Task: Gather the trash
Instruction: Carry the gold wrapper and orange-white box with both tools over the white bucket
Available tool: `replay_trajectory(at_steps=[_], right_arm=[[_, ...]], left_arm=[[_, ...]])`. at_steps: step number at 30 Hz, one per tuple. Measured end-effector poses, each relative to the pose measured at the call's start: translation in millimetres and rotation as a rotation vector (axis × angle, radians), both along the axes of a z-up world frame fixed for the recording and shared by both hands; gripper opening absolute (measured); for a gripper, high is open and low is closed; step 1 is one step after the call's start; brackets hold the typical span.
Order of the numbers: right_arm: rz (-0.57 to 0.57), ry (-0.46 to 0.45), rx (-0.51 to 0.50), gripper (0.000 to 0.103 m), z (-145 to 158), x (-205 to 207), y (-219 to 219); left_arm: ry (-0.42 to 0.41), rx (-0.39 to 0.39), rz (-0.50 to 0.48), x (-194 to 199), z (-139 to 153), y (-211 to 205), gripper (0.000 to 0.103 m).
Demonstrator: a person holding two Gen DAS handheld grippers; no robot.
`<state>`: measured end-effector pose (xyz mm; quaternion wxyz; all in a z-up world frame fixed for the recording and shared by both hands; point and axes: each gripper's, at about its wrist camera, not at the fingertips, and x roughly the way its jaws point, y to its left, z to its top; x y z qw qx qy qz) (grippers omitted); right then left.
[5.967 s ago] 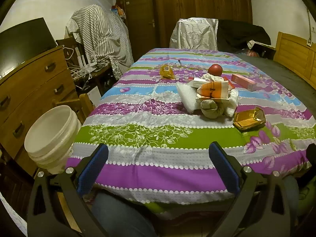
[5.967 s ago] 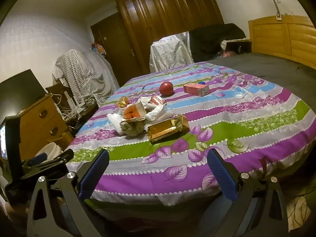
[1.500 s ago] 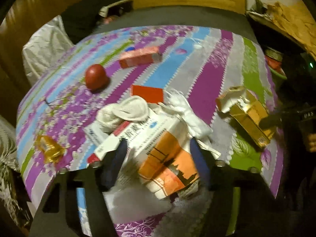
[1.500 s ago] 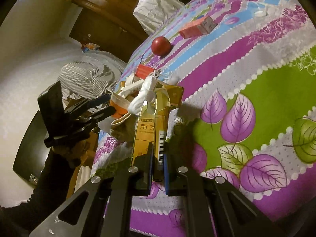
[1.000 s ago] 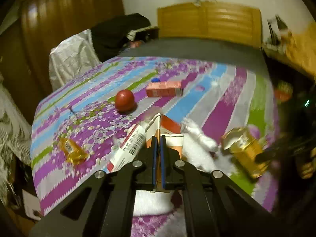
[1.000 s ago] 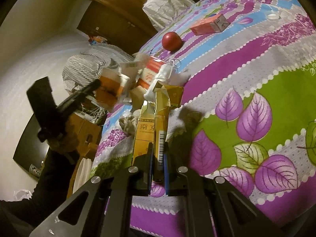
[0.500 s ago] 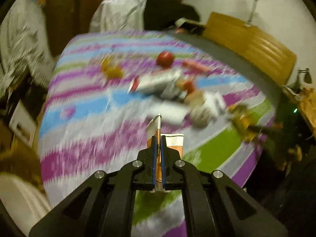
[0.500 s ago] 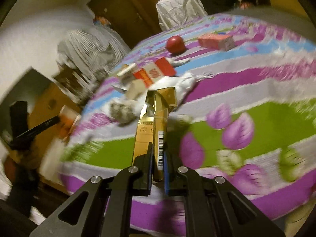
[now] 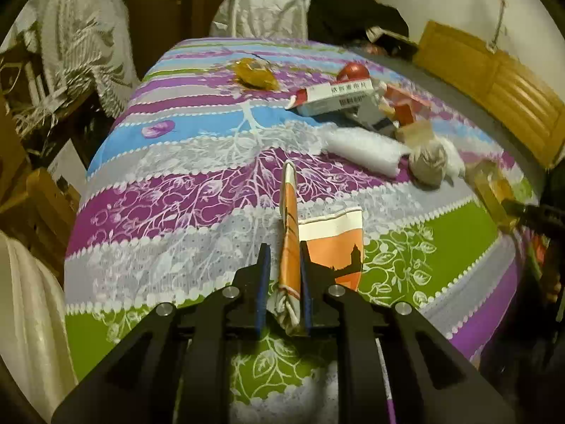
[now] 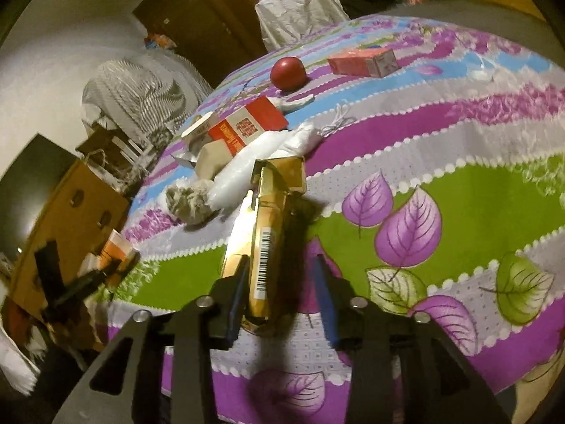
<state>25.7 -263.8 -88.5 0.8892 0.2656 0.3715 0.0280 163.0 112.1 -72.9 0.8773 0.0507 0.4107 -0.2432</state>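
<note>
Both wrist cameras look forward along their tongs, from close above the bed's (image 9: 197, 190) near edge. Both views share the trash pile (image 9: 374, 130) (image 10: 243, 148) mid-bed.
</note>
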Motion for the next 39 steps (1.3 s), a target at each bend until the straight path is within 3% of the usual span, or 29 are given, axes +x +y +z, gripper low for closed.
replay_trajectory(at_steps=[4, 10, 14, 19, 24, 33, 39], right_arm=[[0.036, -0.020, -0.100, 0.038, 5.9, 1.5, 19.0], [0.076, -0.061, -0.249, 0.014, 13.8, -2.1, 44.9], [0.060, -0.087, -0.271, 0.012, 24.2, -7.5, 47.7], [0.114, -0.192, -0.337, 0.011, 65.0, -11.9, 75.1], [0.200, -0.270, -0.332, 0.011, 101.2, -1.6, 109.6], [0.479, -0.367, -0.306, 0.011, 160.3, 51.2, 241.5], [0.649, -0.317, -0.277, 0.011, 183.5, 104.7, 348.9]], left_arm=[[-0.010, -0.041, 0.055, -3.9, -3.3, 2.9, 0.015], [-0.039, -0.084, 0.115, -12.8, -6.5, 4.1, 0.013], [-0.065, -0.065, 0.132, -20.6, -4.8, 0.3, 0.012], [-0.142, -0.047, 0.214, -33.8, 23.6, 8.9, 0.010], [-0.233, -0.004, 0.350, -51.2, 67.2, 33.0, 0.010], [-0.276, 0.082, 0.637, -65.7, 129.4, 123.8, 0.010], [-0.266, 0.185, 0.750, -54.8, 141.3, 180.1, 0.010]])
